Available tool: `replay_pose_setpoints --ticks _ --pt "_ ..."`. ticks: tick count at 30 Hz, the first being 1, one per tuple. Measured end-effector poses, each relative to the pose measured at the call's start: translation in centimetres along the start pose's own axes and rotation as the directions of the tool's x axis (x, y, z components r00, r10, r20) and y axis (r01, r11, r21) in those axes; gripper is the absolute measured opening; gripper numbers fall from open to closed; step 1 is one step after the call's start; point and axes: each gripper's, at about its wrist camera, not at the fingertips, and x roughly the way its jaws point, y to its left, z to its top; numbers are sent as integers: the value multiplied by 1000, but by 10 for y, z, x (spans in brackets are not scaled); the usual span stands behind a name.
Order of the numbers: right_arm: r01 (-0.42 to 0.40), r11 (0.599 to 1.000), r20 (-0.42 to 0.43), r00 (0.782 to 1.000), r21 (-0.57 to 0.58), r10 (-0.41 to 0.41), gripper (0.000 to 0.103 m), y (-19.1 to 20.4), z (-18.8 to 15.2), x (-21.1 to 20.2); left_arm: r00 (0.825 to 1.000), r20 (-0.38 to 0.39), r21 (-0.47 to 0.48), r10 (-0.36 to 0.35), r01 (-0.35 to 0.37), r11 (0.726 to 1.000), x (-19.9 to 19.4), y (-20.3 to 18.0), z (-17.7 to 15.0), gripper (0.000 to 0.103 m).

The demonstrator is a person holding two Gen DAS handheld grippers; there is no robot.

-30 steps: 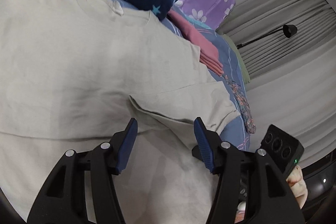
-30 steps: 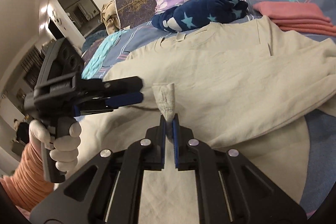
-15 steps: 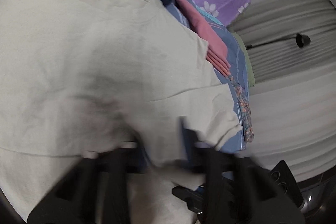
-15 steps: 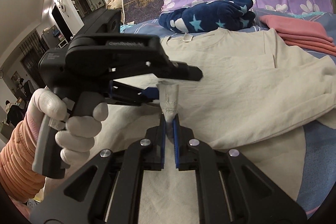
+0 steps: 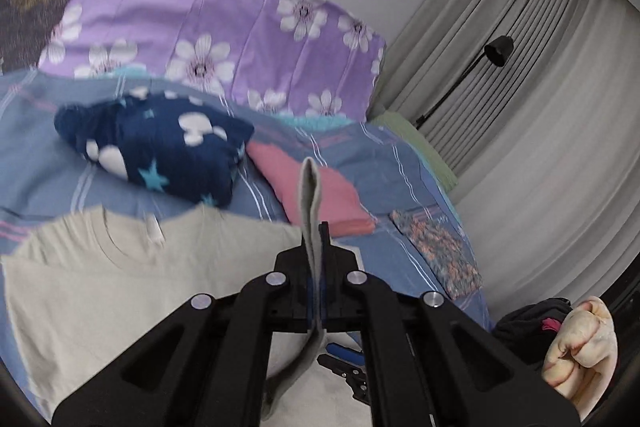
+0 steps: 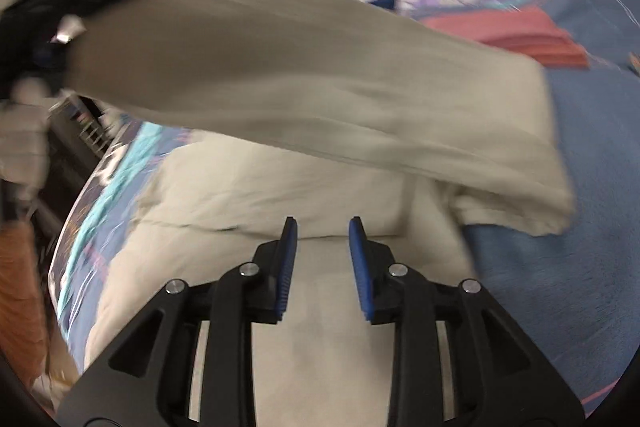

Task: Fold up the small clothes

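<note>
On the bed, the beige T-shirt lies spread over the blue striped cover, its collar toward the pillows, and one edge of it is being lifted clear. Over on the left side, the left gripper has its jaws pressed together on a strip of the shirt's fabric, which stands up out of the jaws as a narrow loop and trails down beneath them. Held that way, I judge the edge is being carried across the body of the shirt to make a fold, with the rest left flat so it acts as the base.

Moving right, the right gripper hovers low above the lower part of the T-shirt with its blue pads spread and nothing between them. My guess is it is free either to pin the cloth down or to take a fresh hold.

From the left wrist view you get the far end of the bed: a navy star-print bundle, a folded pink garment just right of it, a floral cloth near the bed's edge, the purple flowered pillow and the curtains with a black lamp. It hides how much cloth is raised. The right wrist view shows exactly that: a broad, blurred span of shirt stretched through the air from the upper left, where the other gripper holds it, sagging down to a folded corner at the right.
</note>
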Motion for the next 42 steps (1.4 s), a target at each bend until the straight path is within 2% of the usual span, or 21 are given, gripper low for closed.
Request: replay_pose_setpoints --ticks 3,4,6,11,16,20,23,26,27,28,32,34,36,38,39,40,42 --pt "60 995 -43 997 84 -57 26 -17 0 12 998 33 29 46 -47 998 -18 5 9 2" --pt "60 994 -47 997 96 -56 21 -19 0 13 997 38 32 61 -62 998 -24 10 10 2" --pt "51 993 -47 998 109 -46 20 -22 -2 13 993 51 22 108 -109 994 -35 26 10 2" --pt "64 994 -48 997 93 -60 20 -21 -3 15 971 39 -92 237 -233 968 -62 94 -9 2" --pt "61 994 -44 997 94 -57 21 -23 -5 15 936 -9 -208 351 -345 915 -71 165 -44 2" --pt "74 994 -43 997 78 -70 21 -19 -4 16 897 -69 -291 437 -437 851 -69 211 -67 2" --pt "74 995 -42 997 73 -71 22 -19 -5 16 893 -76 -332 443 -441 834 -79 224 -79 2" --pt "72 995 -43 997 74 -69 23 -20 -4 16 872 -76 -319 483 -480 817 -85 226 -86 4" --pt "73 995 -43 997 73 -70 23 -19 -5 15 869 -69 -312 489 -485 817 -86 224 -87 5" --pt "74 995 -42 997 72 -71 23 -19 -4 15 874 -63 -310 482 -476 823 -87 221 -89 6" --pt "90 993 -27 996 77 -88 23 -18 -5 7 912 -55 -245 406 -407 880 -65 195 -91 13" --pt "138 986 -18 990 96 -137 20 -22 -8 -3 920 -88 -192 381 -391 900 -46 182 -98 25" --pt "168 978 -24 986 122 -166 15 -28 -12 -12 915 -142 -139 377 -395 908 -21 174 -112 32" --pt "171 977 -33 985 123 -169 14 -31 -17 -21 894 -217 -107 392 -421 901 8 175 -134 32" --pt "157 980 -32 987 121 -155 14 -31 -19 -28 887 -182 -81 424 -443 893 13 173 -142 34" --pt "146 982 -28 989 121 -144 15 -32 -18 -32 884 -133 -26 448 -455 890 14 166 -148 41" --pt "122 985 -3 992 123 -122 22 -35 -10 -43 881 -127 6 456 -459 888 16 162 -149 45"
